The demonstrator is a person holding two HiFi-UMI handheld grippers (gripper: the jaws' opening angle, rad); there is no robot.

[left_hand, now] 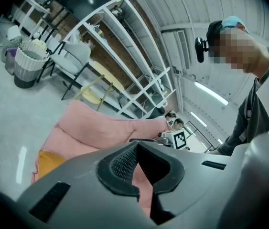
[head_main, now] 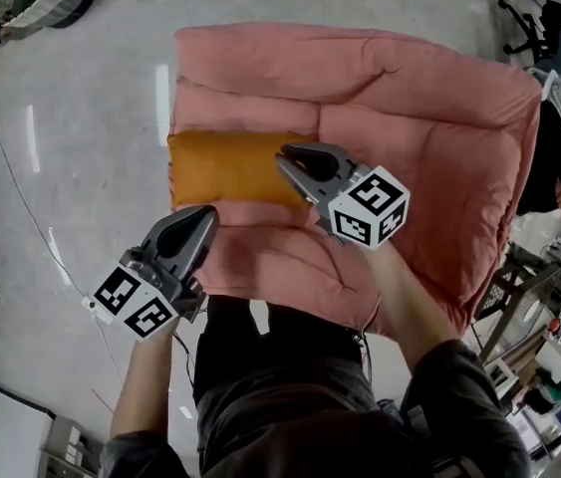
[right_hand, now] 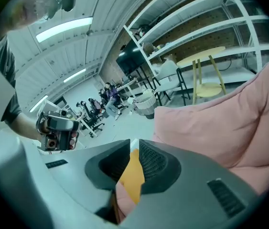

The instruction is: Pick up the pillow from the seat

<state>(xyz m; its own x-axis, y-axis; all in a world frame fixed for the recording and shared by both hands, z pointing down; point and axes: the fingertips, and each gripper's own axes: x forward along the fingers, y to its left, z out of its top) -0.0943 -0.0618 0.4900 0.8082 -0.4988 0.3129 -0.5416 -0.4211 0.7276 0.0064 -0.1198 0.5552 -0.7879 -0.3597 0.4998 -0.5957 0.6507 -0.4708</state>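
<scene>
Left gripper [head_main: 203, 217] hovers at seat [head_main: 420, 118] front-left edge, jaws together, nothing in them. Orange pillow [head_main: 222, 167] lies on seat's left side. Right gripper [head_main: 286, 155] reaches over seat, forearm extended, clamped on pillow's end.

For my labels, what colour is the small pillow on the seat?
The pillow is orange, clearest in the head view.

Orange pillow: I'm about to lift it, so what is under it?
The pink seat lies under the orange pillow and shows beyond its far, near and right edges. The patch directly beneath is covered, so anything there cannot be seen.
</scene>
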